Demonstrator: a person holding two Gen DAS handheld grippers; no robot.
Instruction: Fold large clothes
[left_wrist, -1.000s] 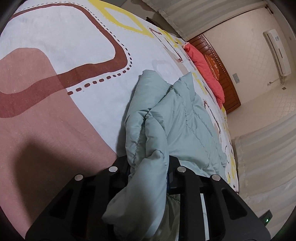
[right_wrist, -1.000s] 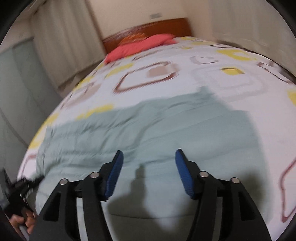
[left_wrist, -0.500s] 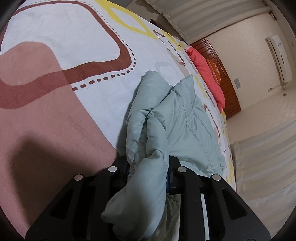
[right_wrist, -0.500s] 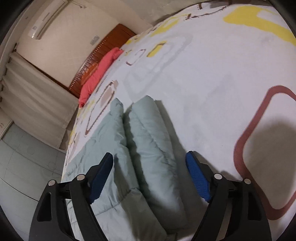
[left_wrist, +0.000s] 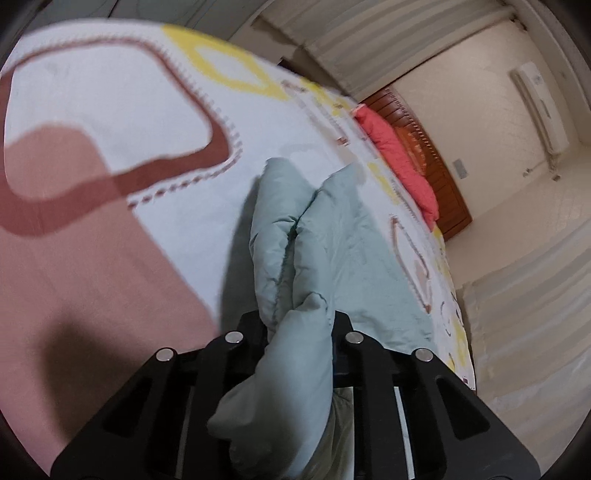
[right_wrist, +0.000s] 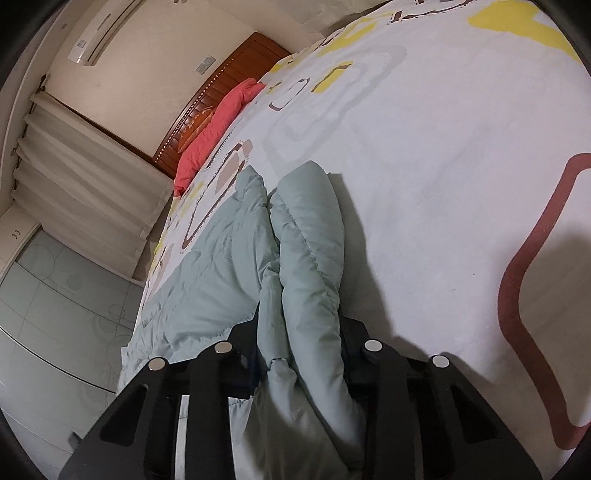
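A pale green padded garment (left_wrist: 332, 236), quilted like a puffer coat, lies doubled along one edge on a bed with a patterned bedspread (left_wrist: 110, 110), its two rolled hems pressed side by side and running away toward the headboard. The left gripper (left_wrist: 301, 325) is clamped on a bunched corner of the garment, as it was a second ago, the fabric spilling back over its black frame. The real change is on the other side: the right gripper (right_wrist: 299, 343), which half a second ago hung with its blue pads spread wide on either side of the double fold, has now closed on that fold, and thick padding fills the space between its fingers. In the right wrist view the garment (right_wrist: 306, 266) rises from the bedspread (right_wrist: 443, 147) into the grip, while the rest spreads flat toward the near edge of the bed. Blur in the left wrist view suggests that hand is in motion.

With both corners of the folded edge now held, the garment looks ready to be lifted and carried over for the next fold. The bulky filling may slip or spring open if the two hands do not travel together. A red pillow (right_wrist: 210, 129) lies against the wooden headboard (right_wrist: 236, 70), well apart from the work.
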